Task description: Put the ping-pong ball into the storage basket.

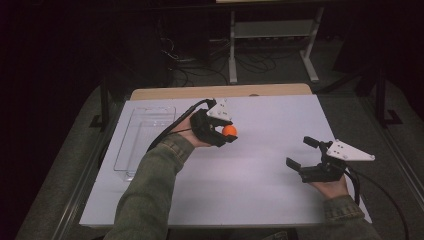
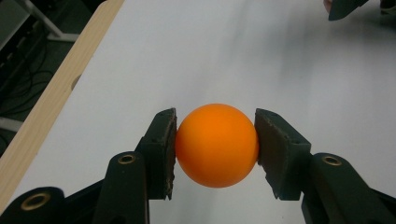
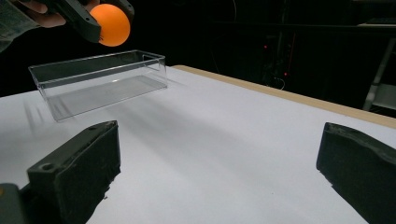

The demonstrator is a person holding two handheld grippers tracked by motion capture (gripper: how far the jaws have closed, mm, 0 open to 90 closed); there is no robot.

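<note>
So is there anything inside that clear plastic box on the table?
Nothing shows inside the clear box: through its walls only the white table is seen. The orange ball is clamped in the left gripper, above the table.

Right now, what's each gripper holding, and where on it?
Left gripper clamps the orange ball across its middle, one pad each side. Right gripper is open, holding nothing.

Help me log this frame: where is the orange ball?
In the high view, the orange ball sits clamped in the left gripper, above the table, right of the clear tray.
</note>
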